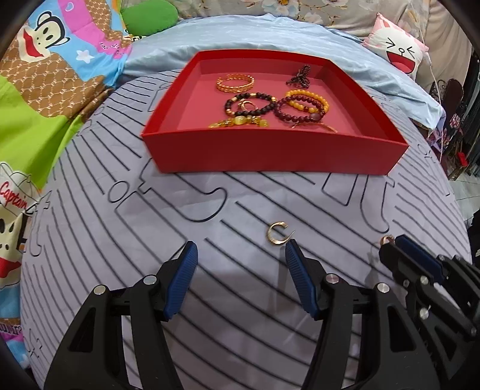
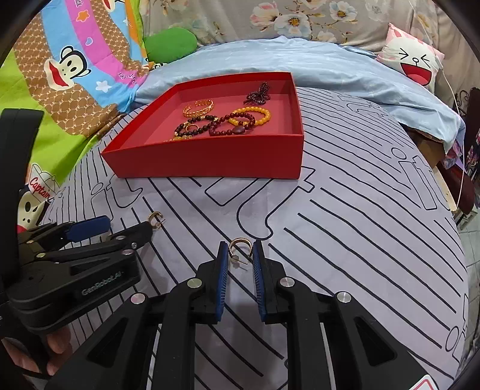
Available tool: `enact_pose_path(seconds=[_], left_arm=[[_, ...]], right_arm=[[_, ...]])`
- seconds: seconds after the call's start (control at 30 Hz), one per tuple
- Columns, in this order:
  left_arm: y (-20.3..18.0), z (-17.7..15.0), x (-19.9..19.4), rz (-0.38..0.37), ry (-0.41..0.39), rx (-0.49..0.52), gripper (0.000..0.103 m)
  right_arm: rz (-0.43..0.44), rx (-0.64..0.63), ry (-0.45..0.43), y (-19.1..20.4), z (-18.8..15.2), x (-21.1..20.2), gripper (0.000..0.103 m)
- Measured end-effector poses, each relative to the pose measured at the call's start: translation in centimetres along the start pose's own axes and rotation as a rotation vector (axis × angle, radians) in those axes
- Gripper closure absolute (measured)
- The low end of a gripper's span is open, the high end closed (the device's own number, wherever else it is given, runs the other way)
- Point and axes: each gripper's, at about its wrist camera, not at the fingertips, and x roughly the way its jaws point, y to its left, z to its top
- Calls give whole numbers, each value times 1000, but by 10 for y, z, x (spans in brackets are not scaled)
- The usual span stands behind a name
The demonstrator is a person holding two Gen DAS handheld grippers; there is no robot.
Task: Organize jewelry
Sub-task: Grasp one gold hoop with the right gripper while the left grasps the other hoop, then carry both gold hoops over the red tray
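Ribbed blue jaws of right gripper (image 2: 239, 252) around curved gold earring (image 2: 238, 244).

Ahead of your tongs lies a bed under a grey sheet (image 1: 240, 195) printed with dark line drawings. Beyond it you see a pale blue sheet (image 1: 246, 33) and a floral cover (image 2: 300, 18). A cartoon monkey blanket (image 1: 60, 60) and green cushion (image 2: 169, 43) sit far left; a laughing-face pillow (image 2: 411, 60) far right.

Two black claws (image 1: 240, 252) (image 2: 238, 252), ribbed blue pads (image 2: 222, 279), silver pivot screws (image 2: 194, 282), "GenRobot.AI" lettering (image 2: 100, 287).
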Motion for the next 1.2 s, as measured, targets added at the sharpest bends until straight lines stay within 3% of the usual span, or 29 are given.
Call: enact_pose_path(seconds=[0.3,0.6,1.2], left_arm=[[-10,8,10,0,-4,13,48],[-16,9,8,-25,-14,41,85],[-10,0,-28,-28,-42,28,85]], right_arm=[[4,16,2,-4,1,2,87],[11,25,5,-7,2,4,87],[37,-1,-62,8,9,-31,87]])
